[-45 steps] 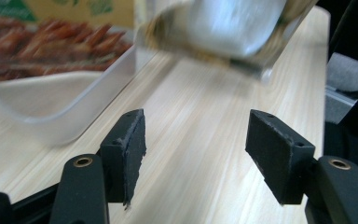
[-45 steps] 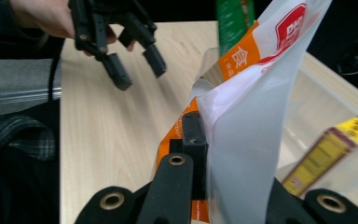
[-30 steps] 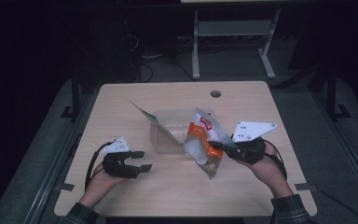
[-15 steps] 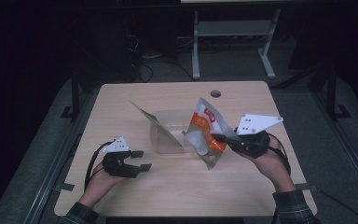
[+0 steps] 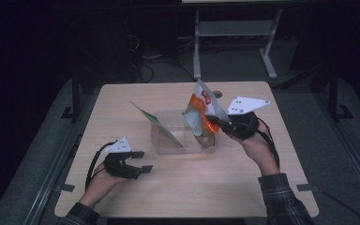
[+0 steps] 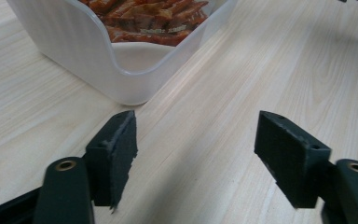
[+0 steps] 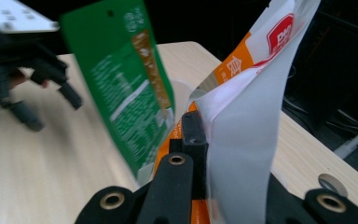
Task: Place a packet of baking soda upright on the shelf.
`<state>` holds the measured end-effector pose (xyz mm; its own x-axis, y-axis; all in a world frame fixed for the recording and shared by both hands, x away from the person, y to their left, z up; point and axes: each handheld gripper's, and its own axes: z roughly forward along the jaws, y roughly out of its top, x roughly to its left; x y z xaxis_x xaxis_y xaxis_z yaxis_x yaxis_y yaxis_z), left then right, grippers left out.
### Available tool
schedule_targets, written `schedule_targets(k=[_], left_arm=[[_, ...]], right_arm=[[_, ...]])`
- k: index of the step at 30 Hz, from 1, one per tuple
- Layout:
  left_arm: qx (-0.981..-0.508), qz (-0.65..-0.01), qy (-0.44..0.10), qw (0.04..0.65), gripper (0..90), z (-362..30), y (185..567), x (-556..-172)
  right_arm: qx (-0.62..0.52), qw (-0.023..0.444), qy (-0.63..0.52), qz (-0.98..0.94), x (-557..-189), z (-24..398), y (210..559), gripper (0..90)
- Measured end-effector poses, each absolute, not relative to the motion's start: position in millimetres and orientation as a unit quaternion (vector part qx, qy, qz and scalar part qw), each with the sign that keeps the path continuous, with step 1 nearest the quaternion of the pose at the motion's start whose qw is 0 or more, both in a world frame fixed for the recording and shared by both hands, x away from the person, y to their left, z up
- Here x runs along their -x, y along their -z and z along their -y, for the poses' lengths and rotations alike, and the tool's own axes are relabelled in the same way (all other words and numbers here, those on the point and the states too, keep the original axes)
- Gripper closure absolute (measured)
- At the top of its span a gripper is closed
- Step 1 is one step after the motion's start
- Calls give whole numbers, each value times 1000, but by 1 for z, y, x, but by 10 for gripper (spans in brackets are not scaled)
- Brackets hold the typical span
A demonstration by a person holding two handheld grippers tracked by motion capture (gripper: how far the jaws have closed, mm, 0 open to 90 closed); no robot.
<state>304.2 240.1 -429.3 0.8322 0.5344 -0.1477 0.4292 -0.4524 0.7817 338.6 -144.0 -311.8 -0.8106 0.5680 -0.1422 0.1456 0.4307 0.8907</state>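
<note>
Right gripper [image 5: 218, 123] jaws clamped on orange pouch [image 5: 201, 112], held tilted over bin [image 5: 168, 145]. Left gripper [image 5: 140, 161] jaws have just been opening, empty, resting on worktop [image 5: 243, 183]. Advice: lift pouch clear of rim, avoid green pack [image 5: 157, 124].

The clear tub [image 6: 121, 60] ran off the left gripper view's top edge. The orange snack bag [image 7: 242, 112] hid one jaw in the right gripper view, where the green packet [image 7: 121, 84] was blurred, its print unreadable.
</note>
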Motion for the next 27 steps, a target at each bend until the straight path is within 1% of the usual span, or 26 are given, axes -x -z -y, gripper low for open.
schedule_targets(k=[3, 6, 20, 27], left_arm=[[-856, -276, -64, 433, 236, -239, 430, -304], [-861, -272, -71, 424, 217, -239, 431, -304], [-866, -266, -70, 417, 212, -237, 433, -304], [-871, -264, -66, 410, 212, -235, 434, -304]], right_arm=[[-234, 216, -483, -815, -348, 139, 316, 897], [-246, 215, -476, -817, -355, 134, 320, 897], [-266, 202, -439, -834, -369, 126, 345, 896], [-269, 195, -434, -837, -371, 125, 350, 895]])
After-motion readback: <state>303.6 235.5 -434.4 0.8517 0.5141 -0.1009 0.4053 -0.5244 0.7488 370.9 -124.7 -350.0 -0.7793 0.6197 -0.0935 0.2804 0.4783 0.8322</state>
